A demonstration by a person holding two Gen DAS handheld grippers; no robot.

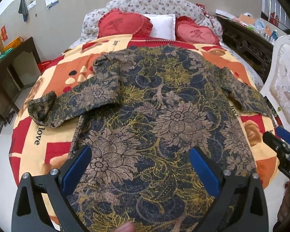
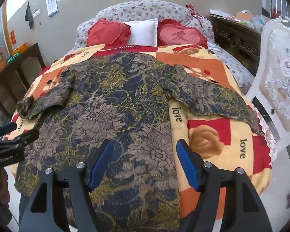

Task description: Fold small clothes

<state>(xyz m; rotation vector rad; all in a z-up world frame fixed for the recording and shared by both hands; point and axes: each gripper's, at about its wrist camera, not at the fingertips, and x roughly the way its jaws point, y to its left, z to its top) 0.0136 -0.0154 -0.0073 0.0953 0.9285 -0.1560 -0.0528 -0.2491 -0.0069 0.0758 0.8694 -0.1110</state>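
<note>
A dark floral garment [image 1: 154, 106] with brown and yellow blossoms lies spread out on the orange and red blanket [image 1: 54, 150] of a bed, sleeves out to both sides. Its left sleeve [image 1: 48, 110] is bunched and curled at the cuff; the right sleeve [image 2: 218, 100] lies flat toward the bed's edge. My left gripper [image 1: 140, 150] hovers open over the garment's lower body, nothing between its blue pads. My right gripper [image 2: 144, 143] is open too, straddling the garment's right side edge [image 2: 172, 135] from above. Each gripper shows in the other view: right gripper [image 1: 276, 135], left gripper [image 2: 19, 129].
Two red heart cushions [image 1: 123, 25] and a white pillow [image 1: 162, 27] sit at the head of the bed. A white ornate chair [image 2: 276, 89] stands close on the right, a dark wooden table [image 1: 13, 71] on the left, a carved dark cabinet [image 1: 247, 44] at the back right.
</note>
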